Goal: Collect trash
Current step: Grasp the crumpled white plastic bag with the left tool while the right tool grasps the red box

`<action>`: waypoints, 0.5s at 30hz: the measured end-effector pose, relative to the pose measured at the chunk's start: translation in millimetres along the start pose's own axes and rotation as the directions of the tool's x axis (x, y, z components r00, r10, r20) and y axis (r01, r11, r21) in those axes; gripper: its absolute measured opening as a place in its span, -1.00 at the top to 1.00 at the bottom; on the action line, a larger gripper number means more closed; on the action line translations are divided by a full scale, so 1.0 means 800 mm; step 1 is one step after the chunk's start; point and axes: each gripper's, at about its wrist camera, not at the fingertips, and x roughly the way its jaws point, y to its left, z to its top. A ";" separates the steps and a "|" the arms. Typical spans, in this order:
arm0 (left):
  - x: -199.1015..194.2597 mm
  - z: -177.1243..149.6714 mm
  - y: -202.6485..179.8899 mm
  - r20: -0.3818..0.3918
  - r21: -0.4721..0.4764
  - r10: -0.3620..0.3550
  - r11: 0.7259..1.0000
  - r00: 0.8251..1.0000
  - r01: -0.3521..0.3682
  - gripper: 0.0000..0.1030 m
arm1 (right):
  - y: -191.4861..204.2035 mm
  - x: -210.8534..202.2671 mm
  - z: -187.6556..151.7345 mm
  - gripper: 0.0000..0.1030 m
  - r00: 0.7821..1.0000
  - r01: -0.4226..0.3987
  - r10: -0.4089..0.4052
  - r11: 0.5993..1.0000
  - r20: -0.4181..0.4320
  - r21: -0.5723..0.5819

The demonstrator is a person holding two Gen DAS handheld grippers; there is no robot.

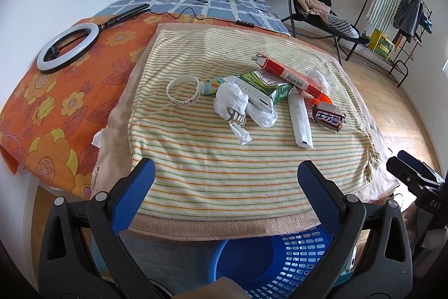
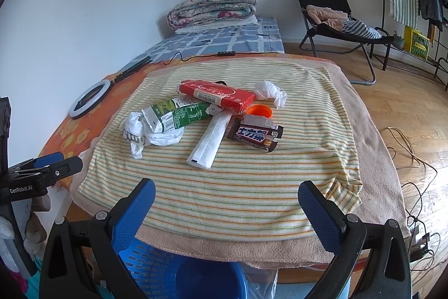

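Trash lies in a heap on the striped towel: a red box, a green carton, a crumpled white bag, a long white wrapper, a brown chocolate wrapper, an orange cap and a white tissue. A blue basket sits below the bed's near edge. My left gripper and right gripper both stand open and empty, short of the heap.
A ring light and its cable rest on the orange floral sheet at the left. A white wristband lies beside the heap. A folded quilt is at the far end, a black chair and clothes rack to the right, cables on the wooden floor.
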 end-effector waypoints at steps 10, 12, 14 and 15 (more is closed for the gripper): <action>0.021 0.036 -0.005 -0.048 0.026 -0.022 0.999 0.999 0.024 -0.93 | -0.017 0.011 0.038 -0.99 0.998 -0.056 0.057 0.998 -0.035 0.033; 0.029 0.047 -0.008 -0.051 0.030 -0.032 0.999 0.998 0.034 -0.88 | -0.012 0.014 0.056 -0.99 0.999 -0.047 0.047 0.999 -0.014 -0.010; 0.037 0.054 -0.010 -0.058 0.027 -0.041 0.999 0.998 0.042 -0.78 | -0.006 0.024 0.076 -0.99 0.999 -0.053 0.052 0.997 -0.011 -0.064; 0.041 0.057 -0.010 -0.061 0.024 -0.041 0.999 0.997 0.043 -0.71 | -0.003 0.031 0.086 -0.99 0.998 -0.061 0.060 0.994 -0.013 -0.087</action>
